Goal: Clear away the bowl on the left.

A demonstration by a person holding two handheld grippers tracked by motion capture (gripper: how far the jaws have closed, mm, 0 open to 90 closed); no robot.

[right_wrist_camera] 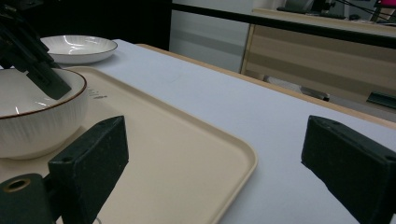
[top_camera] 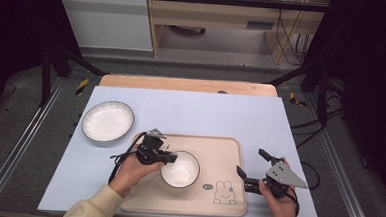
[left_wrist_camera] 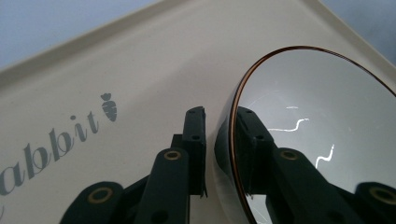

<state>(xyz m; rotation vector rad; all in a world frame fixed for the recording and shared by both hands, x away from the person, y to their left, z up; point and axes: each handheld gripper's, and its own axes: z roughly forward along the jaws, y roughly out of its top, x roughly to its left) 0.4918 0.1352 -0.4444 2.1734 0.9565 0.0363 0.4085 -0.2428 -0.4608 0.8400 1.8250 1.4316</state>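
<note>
The left gripper point(left_wrist_camera: 219, 154) is straddling the rim of the small bowl point(top_camera: 180, 169), one jaw outside the wall and one inside, the jaws only narrowly apart; the outer pad is showing a thin gap, so the grip appears loose or just releasing. The bowl is sitting on the tray point(top_camera: 229, 150), near its middle, left of the printed rabbit point(top_camera: 224, 193). The right gripper point(top_camera: 252, 167) is hanging wide open and empty off the tray's right edge. A larger plate point(top_camera: 107, 121) is lying beyond the tray's far-left corner. Judging by this, the bowl is being set down; next the left jaws need to spread and lift clear of the rim.
</note>
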